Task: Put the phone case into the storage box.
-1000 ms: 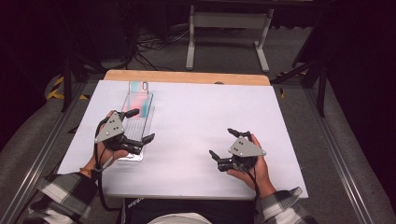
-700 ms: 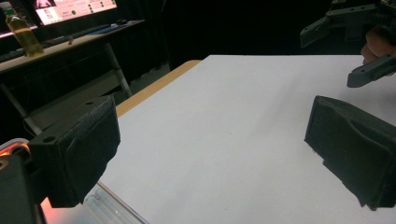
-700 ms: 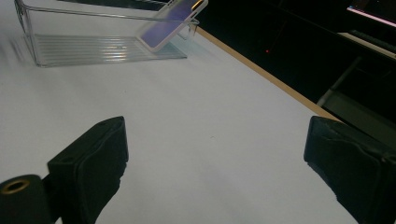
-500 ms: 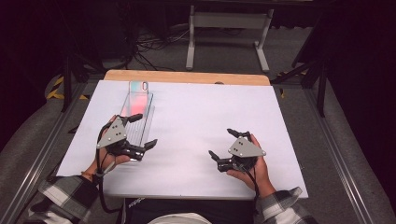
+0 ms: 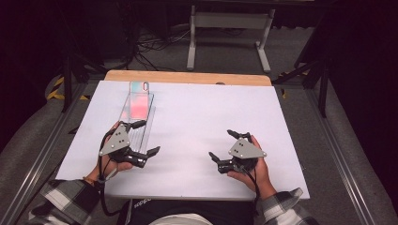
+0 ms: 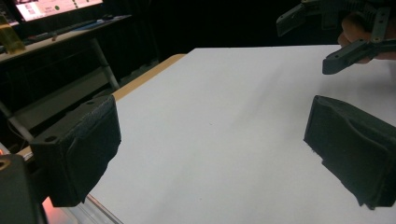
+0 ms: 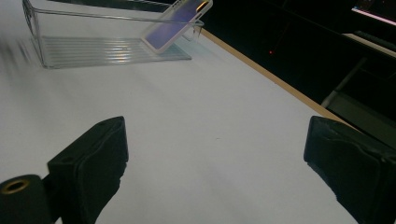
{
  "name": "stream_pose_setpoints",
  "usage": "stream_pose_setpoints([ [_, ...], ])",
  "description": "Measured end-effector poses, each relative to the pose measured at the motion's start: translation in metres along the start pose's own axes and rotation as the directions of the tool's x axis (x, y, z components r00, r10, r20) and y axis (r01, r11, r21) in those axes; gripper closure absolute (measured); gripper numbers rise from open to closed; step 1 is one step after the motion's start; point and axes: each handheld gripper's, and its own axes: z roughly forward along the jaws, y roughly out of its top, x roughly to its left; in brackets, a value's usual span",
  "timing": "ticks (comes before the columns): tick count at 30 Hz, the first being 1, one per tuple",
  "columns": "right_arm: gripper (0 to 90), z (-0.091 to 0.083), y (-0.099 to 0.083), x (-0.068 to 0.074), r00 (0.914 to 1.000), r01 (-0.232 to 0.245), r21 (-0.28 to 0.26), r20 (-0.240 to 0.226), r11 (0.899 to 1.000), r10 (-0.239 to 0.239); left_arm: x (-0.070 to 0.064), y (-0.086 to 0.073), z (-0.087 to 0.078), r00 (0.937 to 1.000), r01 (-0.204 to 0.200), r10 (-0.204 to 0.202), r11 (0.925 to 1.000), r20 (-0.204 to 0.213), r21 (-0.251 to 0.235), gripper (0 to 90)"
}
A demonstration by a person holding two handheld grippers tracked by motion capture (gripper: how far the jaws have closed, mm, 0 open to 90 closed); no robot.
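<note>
High view gives me both tools near the front edge of the white worktop (image 5: 197, 112). I see my left gripper (image 5: 145, 138) with jaws spread wide, holding nothing, just beside the near end of a clear plastic tray (image 5: 141, 126). My right gripper (image 5: 225, 147) is likewise released and empty, well apart, toward the front right. A phone (image 5: 138, 98) leans tilted inside the tray's far end, near the back left corner.

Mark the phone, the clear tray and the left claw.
phone (image 7: 180, 22), right gripper view, its back face.
clear tray (image 7: 84, 51), right gripper view, its ribbed floor.
left claw (image 5: 143, 138), high view, midway between its fingertips.
</note>
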Motion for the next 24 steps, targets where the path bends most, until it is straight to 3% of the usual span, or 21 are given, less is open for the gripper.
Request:
stream_pose_setpoints([
  [7,7.1,-0.004,-0.001,0.001,1.0,-0.008,-0.005,0.002,1.0,0.008,-0.009,-0.003,0.002,0.9999,-0.014,0.014,0.9999,0.006,0.003,4.6],
  [19,6.8,-0.003,-0.004,0.0,0.9998,-0.012,0.003,-0.017,1.0,0.012,-0.021,-0.016,0.006,0.9987,0.029,-0.031,0.9986,0.04,0.045,4.3],
  [21,6.7,-0.004,-0.004,0.0,0.9997,-0.014,0.004,-0.022,1.0,0.014,-0.022,-0.015,0.006,0.9988,0.017,-0.019,0.9989,0.046,0.043,4.4],
  [24,6.6,-0.004,-0.003,0.0,0.9997,-0.011,0.002,-0.023,1.0,0.011,-0.021,-0.015,0.005,0.9984,0.033,-0.035,0.9987,0.045,0.038,4.3],
])
